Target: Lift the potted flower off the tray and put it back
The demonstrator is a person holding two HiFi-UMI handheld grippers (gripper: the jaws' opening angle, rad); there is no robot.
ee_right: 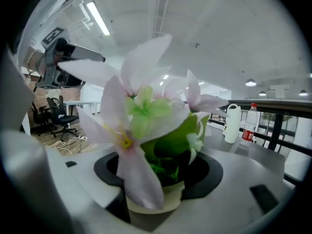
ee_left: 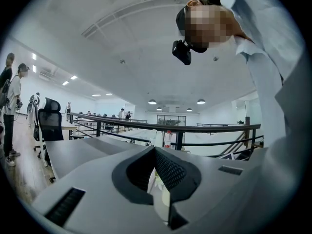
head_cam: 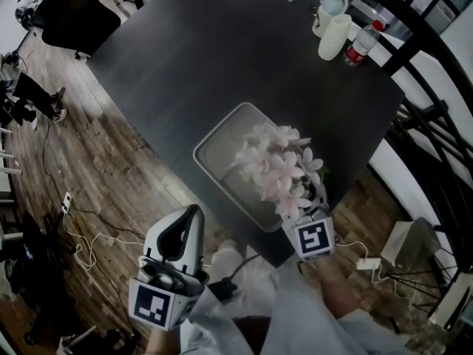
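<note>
While the right gripper [ee_right: 163, 173] has its jaws released, they stand on either side of the cream pot [ee_right: 151, 202] of the potted flower [head_cam: 279, 170] and do not clench it. Pale pink blossoms and green leaves fill that gripper's view. From the head view, the plant stands at the end of the grey tray [head_cam: 218, 150] nearest the person. Its blooms hide the pot's foot, so contact with the tray floor cannot be told. The left gripper [ee_left: 156, 150] has its jaws clenched together at the tips with nothing between them. It hangs off the near edge of the dark table [head_cam: 222, 50], above the wooden floor [head_cam: 111, 168]. At the table's far corner a white jug [head_cam: 330, 9], a white cup [head_cam: 334, 37] and a water bottle [head_cam: 361, 44] stand close together, well apart from the tray. A black office chair [head_cam: 74, 17] sits beyond the table's far left side.
</note>
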